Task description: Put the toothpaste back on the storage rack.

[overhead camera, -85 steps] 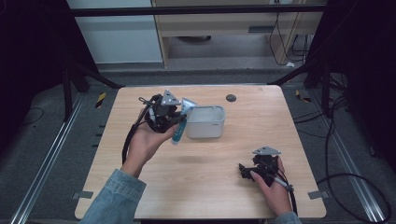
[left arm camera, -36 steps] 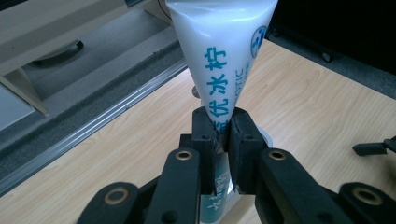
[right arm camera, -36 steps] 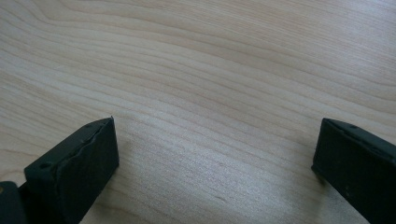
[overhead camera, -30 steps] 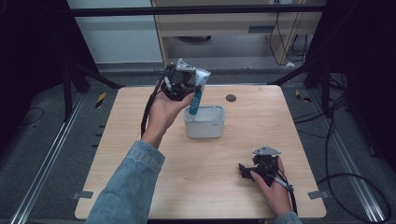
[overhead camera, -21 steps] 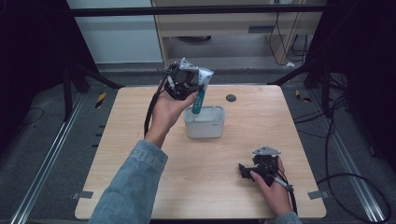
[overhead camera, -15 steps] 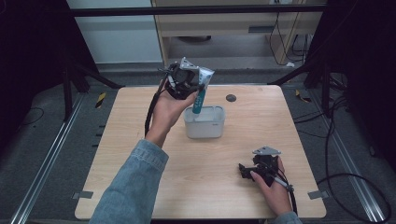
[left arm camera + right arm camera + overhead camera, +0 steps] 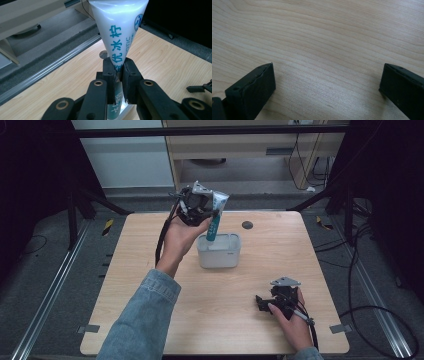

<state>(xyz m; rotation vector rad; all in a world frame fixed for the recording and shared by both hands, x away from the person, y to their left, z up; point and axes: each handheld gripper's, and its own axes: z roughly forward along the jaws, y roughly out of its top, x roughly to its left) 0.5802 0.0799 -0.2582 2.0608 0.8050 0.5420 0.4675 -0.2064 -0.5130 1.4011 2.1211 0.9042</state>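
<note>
My left gripper [image 7: 207, 212] is raised over the table's far middle, shut on a white tube with teal print [image 7: 215, 218]. The tube hangs with its teal cap end down, just inside or above a clear plastic box [image 7: 220, 256]. In the left gripper view the jaws pinch the tube [image 7: 117, 30] at its narrow part, and the left gripper [image 7: 119, 75] points down toward the wooden table. My right gripper [image 7: 261, 303] rests low on the table at the near right, held by a hand. Its jaws stand wide apart over bare wood, with the right gripper [image 7: 327, 87] holding nothing.
A small dark round disc [image 7: 247, 225] lies on the table beyond the box. The wooden table [image 7: 150, 290] stands on a grey floor with metal rails at the left and cables at the right. A cabinet stands behind the table.
My left gripper carried the tube from the left of the box up and over to the box's far side, then held still. The right gripper has not moved.
</note>
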